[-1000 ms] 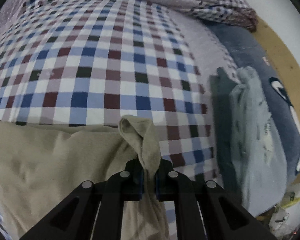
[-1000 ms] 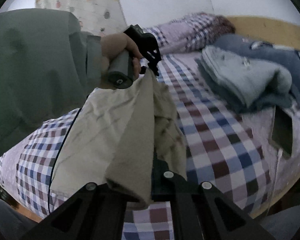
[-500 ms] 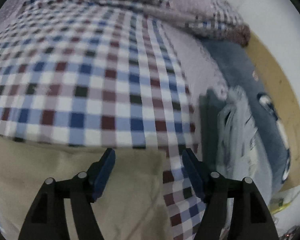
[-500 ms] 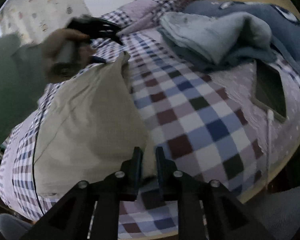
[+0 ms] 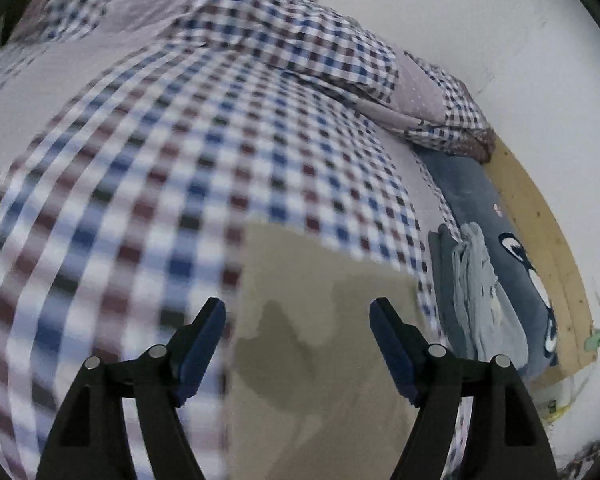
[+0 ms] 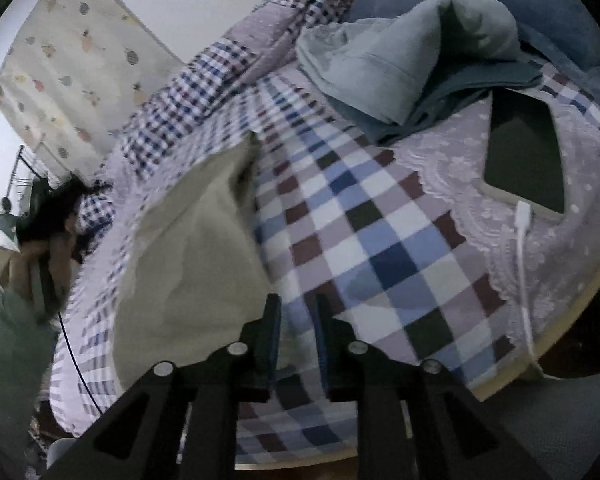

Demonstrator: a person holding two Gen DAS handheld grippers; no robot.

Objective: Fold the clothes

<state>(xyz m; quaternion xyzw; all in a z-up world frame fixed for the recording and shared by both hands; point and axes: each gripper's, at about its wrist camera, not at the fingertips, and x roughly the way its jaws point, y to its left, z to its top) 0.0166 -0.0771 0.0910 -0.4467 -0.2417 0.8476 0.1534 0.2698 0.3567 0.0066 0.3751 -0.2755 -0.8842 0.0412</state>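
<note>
The beige garment [image 5: 324, 320], pinched by both grippers a second ago, has been released onto the checked bedspread [image 5: 148, 168]; the left gripper [image 5: 298, 344] is spread wide and empty, the right gripper [image 6: 296, 336] is opening with nothing between its jaws, so this fold is judged complete.

The left gripper [image 5: 298, 340] points down at a slant over the bed, its jaws spread wide and opening, with nothing pressed between the blue pads [image 5: 392, 350]. The right gripper [image 6: 296, 334] also tilts downward near the bed's front edge, its jaws a narrow gap apart and opening, gripping nothing.
</note>
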